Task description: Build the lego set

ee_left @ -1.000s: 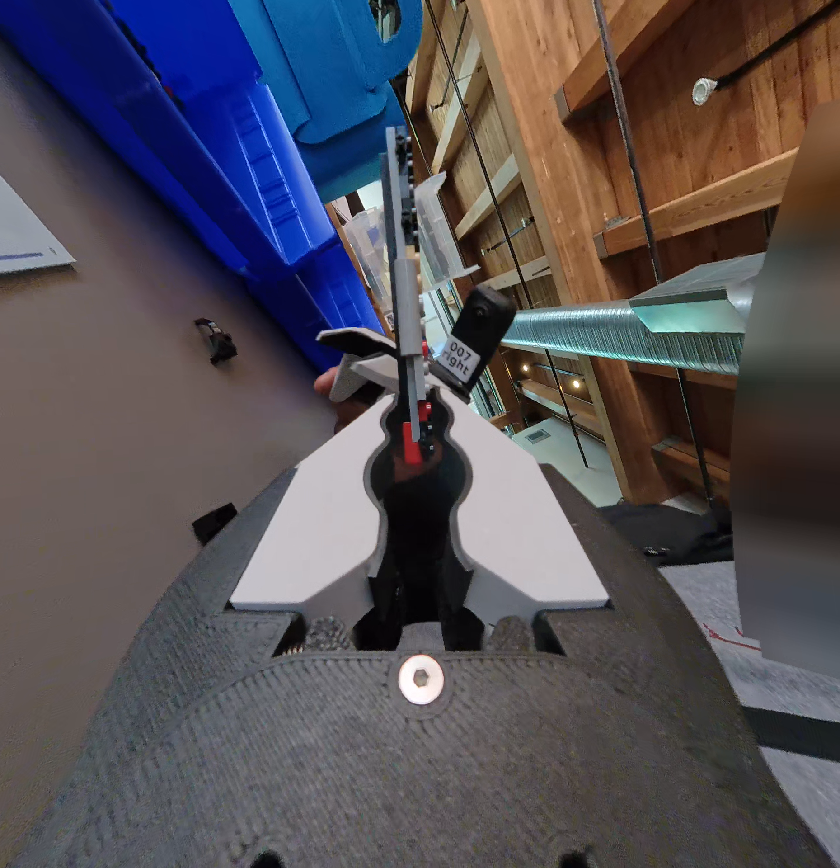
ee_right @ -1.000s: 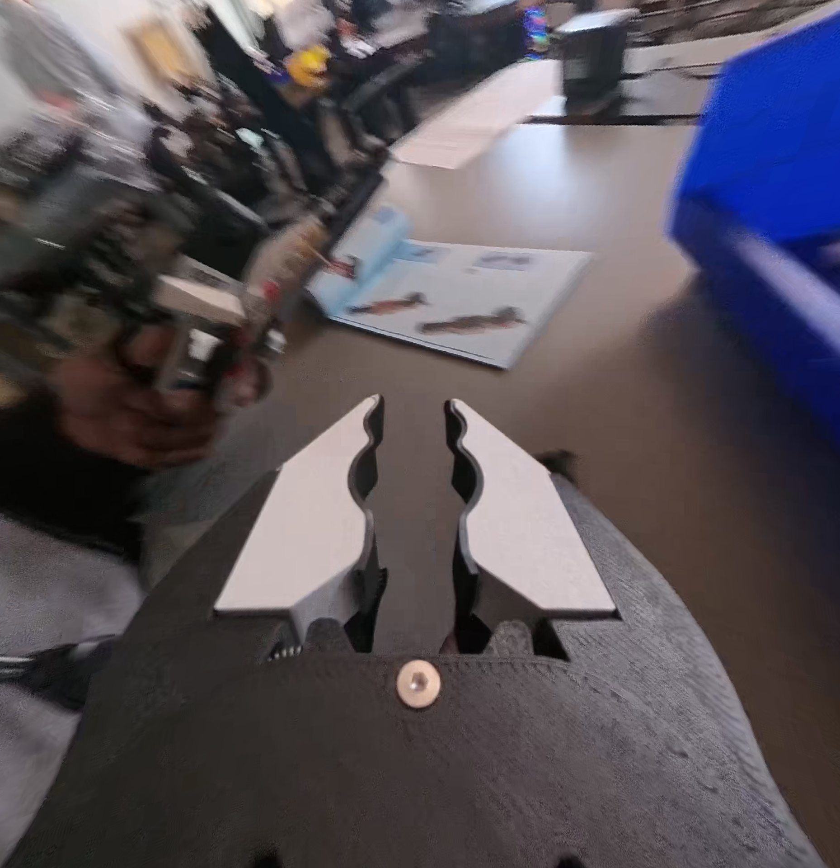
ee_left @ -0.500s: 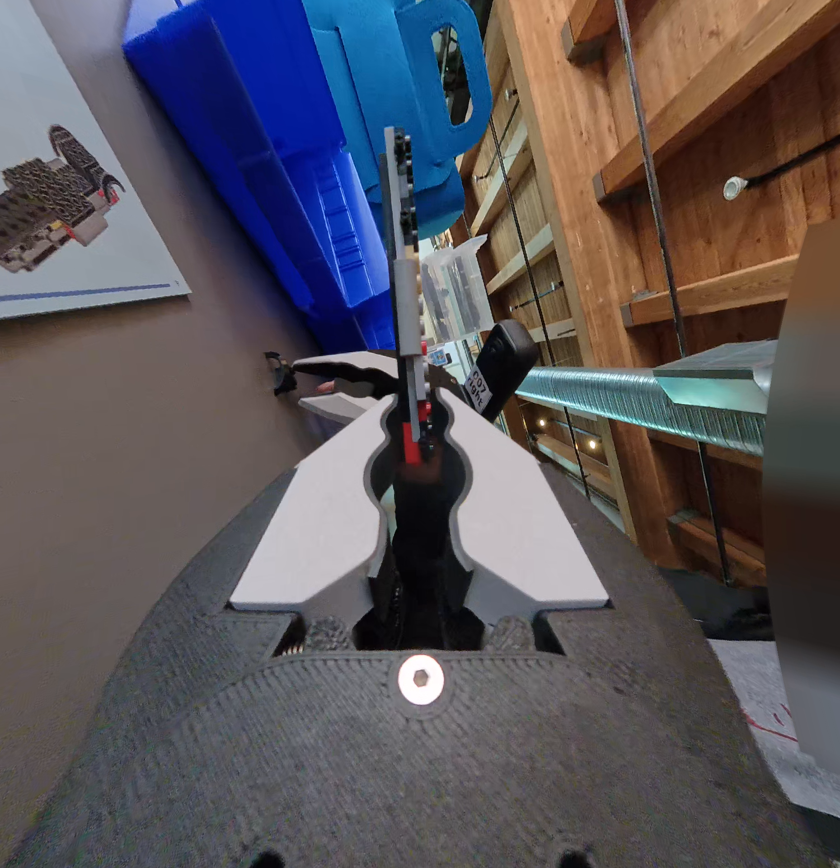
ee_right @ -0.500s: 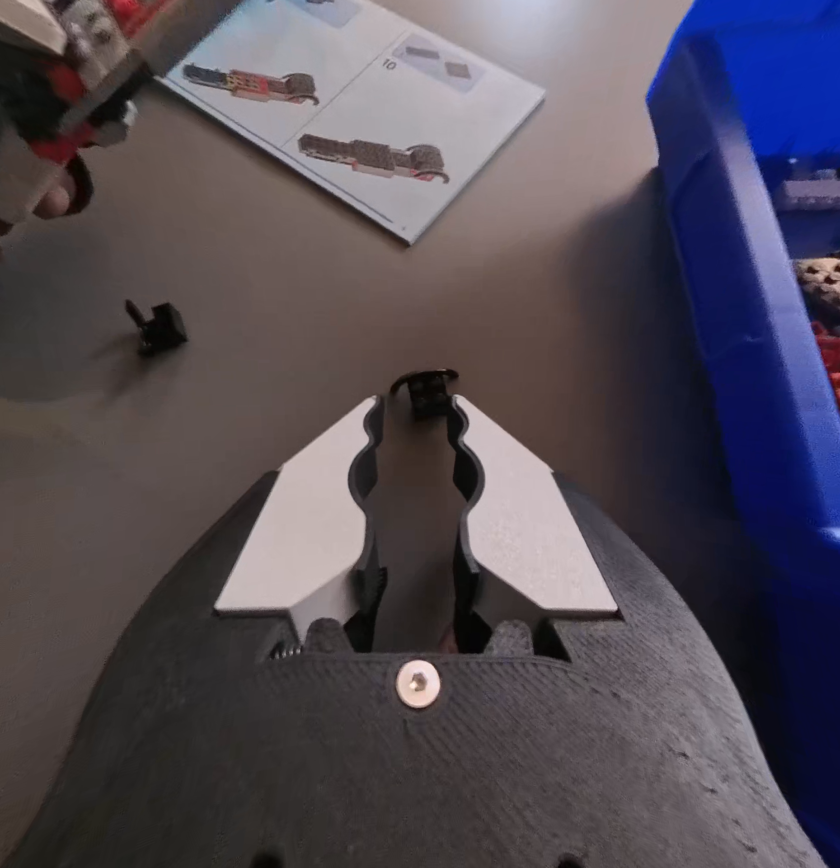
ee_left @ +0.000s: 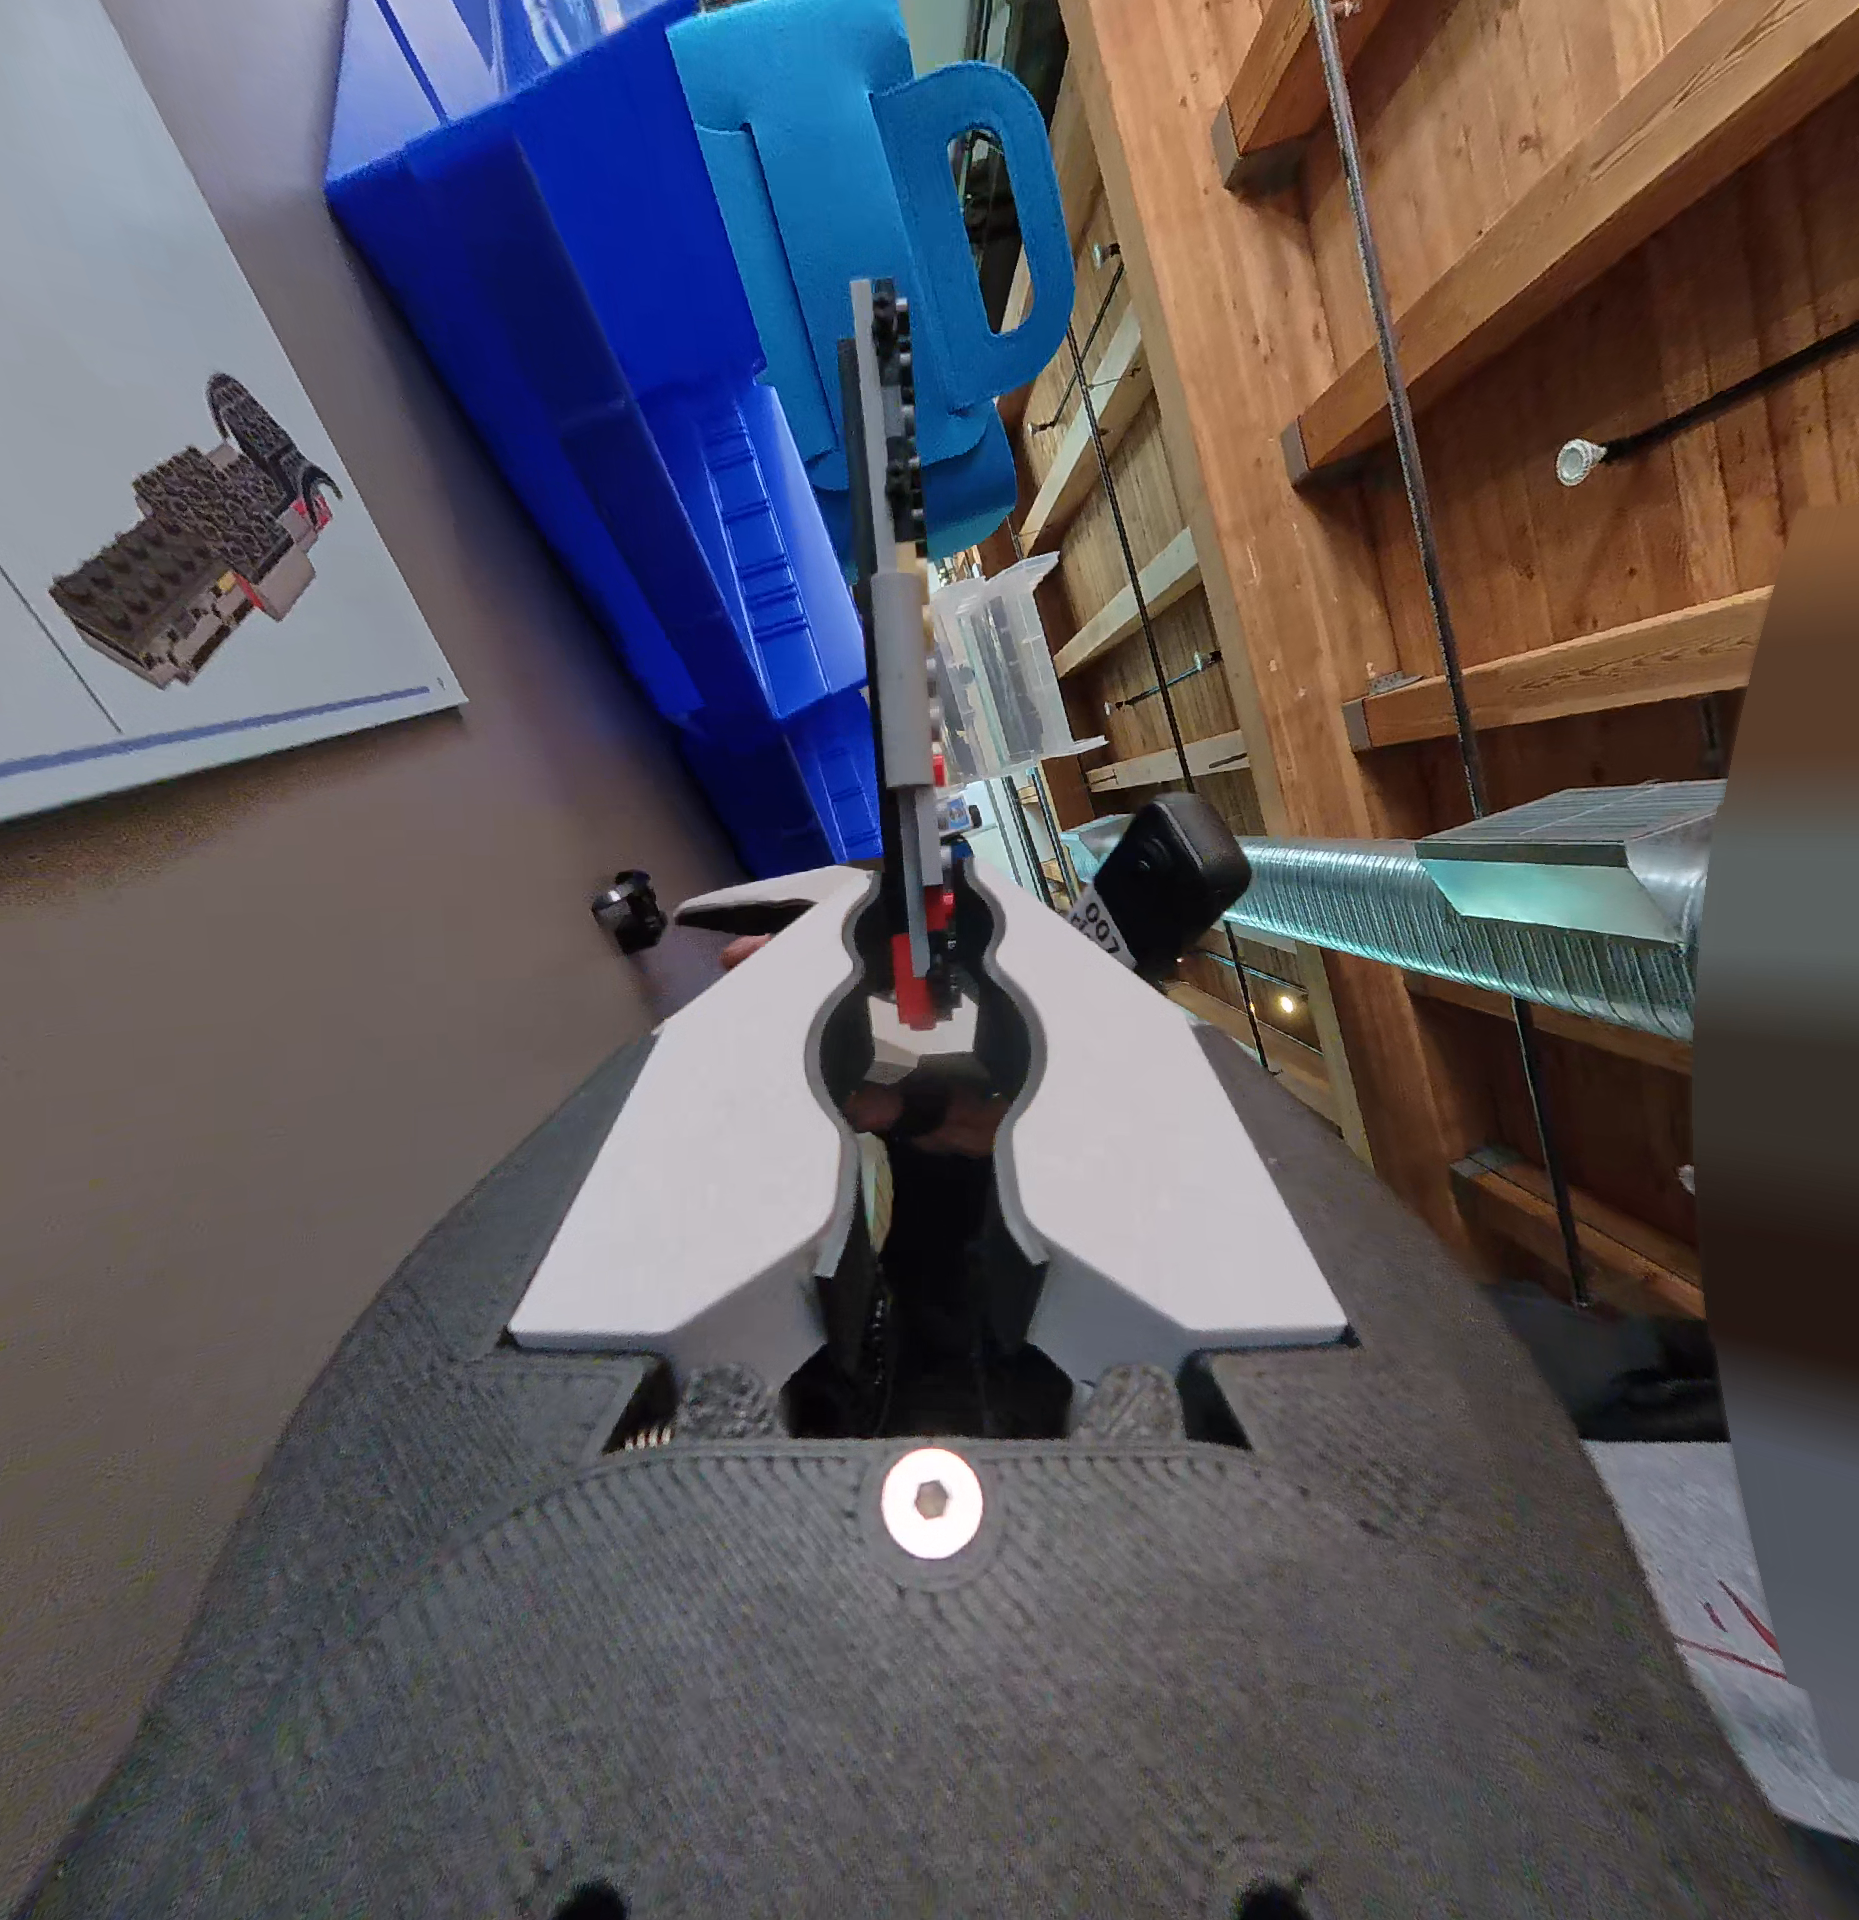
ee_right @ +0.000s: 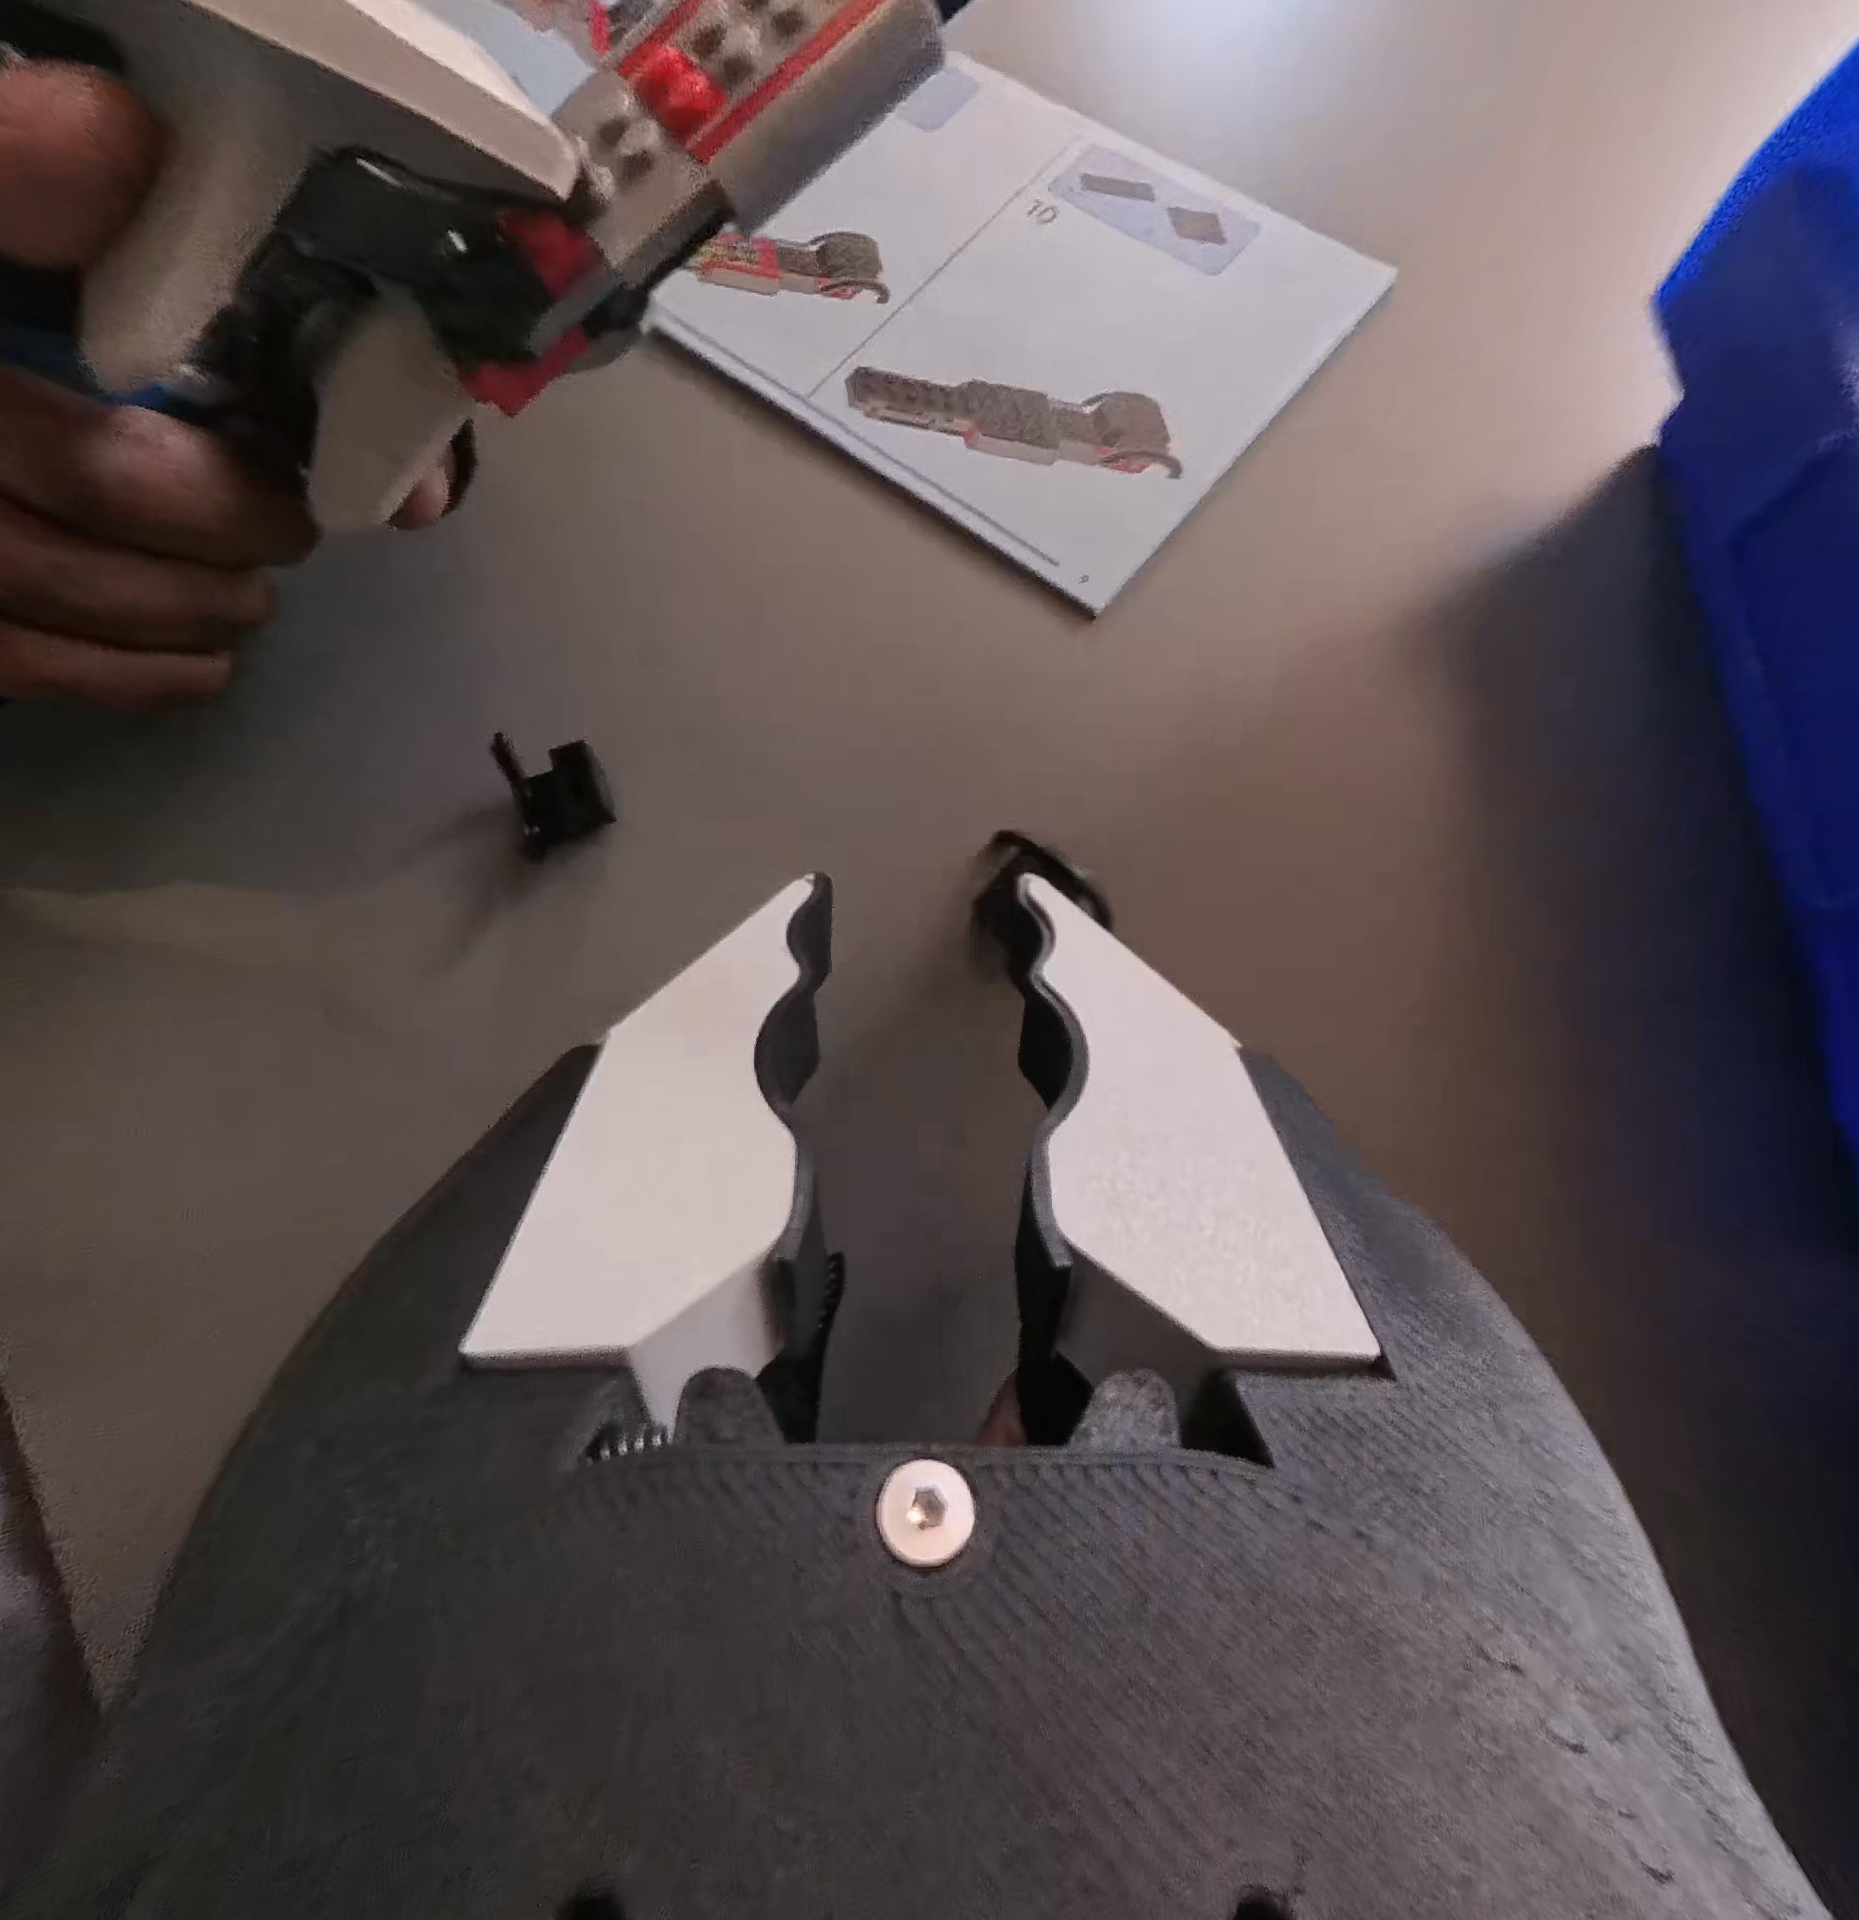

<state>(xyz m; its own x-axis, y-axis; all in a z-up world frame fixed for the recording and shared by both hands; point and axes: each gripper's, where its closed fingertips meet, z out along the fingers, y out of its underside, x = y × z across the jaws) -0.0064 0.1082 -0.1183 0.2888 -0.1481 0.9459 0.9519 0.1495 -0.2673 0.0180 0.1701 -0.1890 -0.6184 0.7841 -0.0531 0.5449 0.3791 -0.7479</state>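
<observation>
My left gripper (ee_left: 920,883) is shut on a long, thin lego assembly (ee_left: 894,665) of grey, black and red pieces. I see it edge-on, sticking out past the fingertips. In the right wrist view the same assembly (ee_right: 717,114) and the left gripper (ee_right: 489,312) are at the upper left, held above the table. My right gripper (ee_right: 920,894) is open and empty, low over the brown table. A small black lego piece (ee_right: 1008,862) lies just beyond its right fingertip, partly hidden. A second small black piece (ee_right: 556,795) lies to the left.
An open instruction booklet (ee_right: 1008,343) lies on the table beyond the grippers; it also shows in the left wrist view (ee_left: 177,468). Blue bins (ee_right: 1787,623) stand to the right, with more in the left wrist view (ee_left: 613,364). A hand (ee_right: 73,499) holds the left gripper. The gap from one gripper's tips to the other's is roughly 10 cm.
My right gripper swung down toward the table and now sits close to the small black piece, which has shifted toward its right fingertip. The left gripper, still holding the assembly, has come closer.
</observation>
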